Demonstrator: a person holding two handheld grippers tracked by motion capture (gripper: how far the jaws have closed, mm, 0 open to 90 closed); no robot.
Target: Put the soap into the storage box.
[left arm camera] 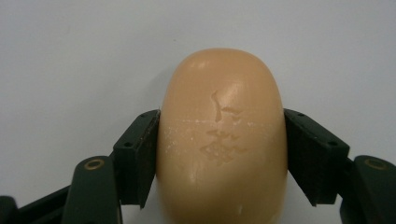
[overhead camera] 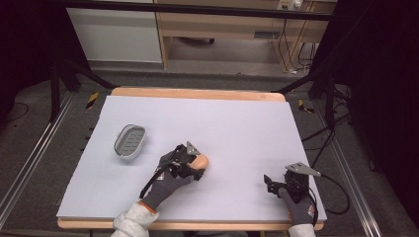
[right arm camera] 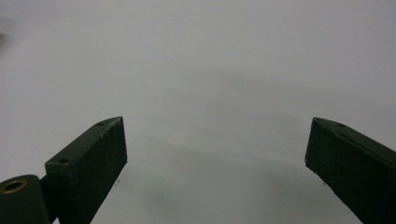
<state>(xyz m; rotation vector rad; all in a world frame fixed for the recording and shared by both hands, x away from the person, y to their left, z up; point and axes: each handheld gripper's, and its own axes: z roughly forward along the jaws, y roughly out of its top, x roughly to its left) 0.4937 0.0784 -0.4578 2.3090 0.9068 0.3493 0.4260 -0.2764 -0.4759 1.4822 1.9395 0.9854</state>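
**Soap in my left tongs, dish waiting off to the left**

My left gripper [left arm camera: 219, 140] has the soap [left arm camera: 222, 140] pinched across its narrow waist, one pad flat on each long side. I take it there because the bar is rounded and slick; squeezing across the shorter width gives the pads the flattest faces to bear on, and the rounded far end sticks out past the jaws where I can see it. In the high view the soap [overhead camera: 201, 161] is low over the white table [overhead camera: 237, 123], near the middle of the front half; whether it touches the surface or has just cleared it, I cannot tell.

The grey soap dish [overhead camera: 130, 140] lies apart to the left, its slotted floor facing up, so my guess is that the bar goes there, long axis matched to the dish.

My right gripper [overhead camera: 276, 183] rests near the table's front right corner, jaws spread wide with nothing between them. I keep it there, well apart, to leave the left arm a free path.
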